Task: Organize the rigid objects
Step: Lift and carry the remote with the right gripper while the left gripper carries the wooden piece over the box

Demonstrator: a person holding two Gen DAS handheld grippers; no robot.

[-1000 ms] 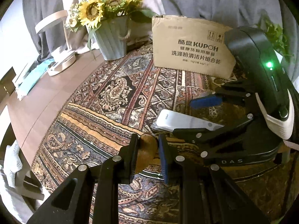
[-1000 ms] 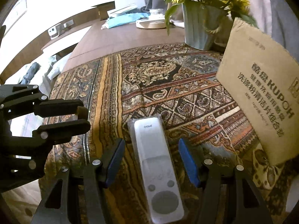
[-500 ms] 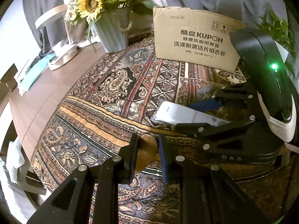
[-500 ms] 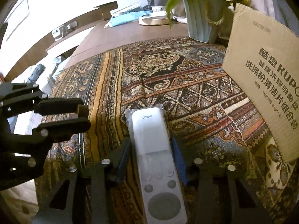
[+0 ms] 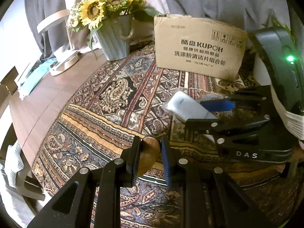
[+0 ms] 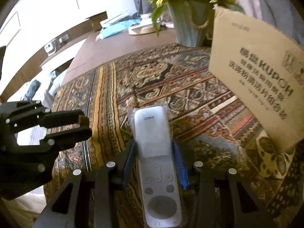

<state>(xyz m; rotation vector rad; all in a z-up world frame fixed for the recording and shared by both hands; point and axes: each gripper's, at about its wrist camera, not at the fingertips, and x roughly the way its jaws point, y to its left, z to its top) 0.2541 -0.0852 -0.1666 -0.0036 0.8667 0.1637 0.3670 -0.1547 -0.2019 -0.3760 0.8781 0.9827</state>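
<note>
A white remote [image 6: 152, 125] in a clear plastic sleeve lies lengthwise between the blue pads of my right gripper [image 6: 153, 146]. Its jaws are closing and both pads press on the remote's sides. In the left wrist view the remote [image 5: 180, 102] sticks out of the right gripper [image 5: 195, 112], tilted above the patterned cloth [image 5: 114, 95]. My left gripper [image 5: 149, 142] is shut on a brown wooden piece [image 5: 149, 155] low over the cloth's front part. From the right wrist view, the left gripper [image 6: 83, 125] sits at the left with the wooden piece's end [image 6: 82, 119] showing.
A cardboard box [image 5: 199, 47] with printed text stands at the back of the cloth. A ribbed vase of sunflowers [image 5: 114, 39] is left of it. A white lamp base [image 5: 64, 64] and papers rest on the wooden table [image 5: 47, 98] beyond the cloth's left edge.
The right gripper's jaws have come in from well apart onto the sides of the remote, and the remote's far end now stands tilted off the cloth. The left gripper has kept still.
</note>
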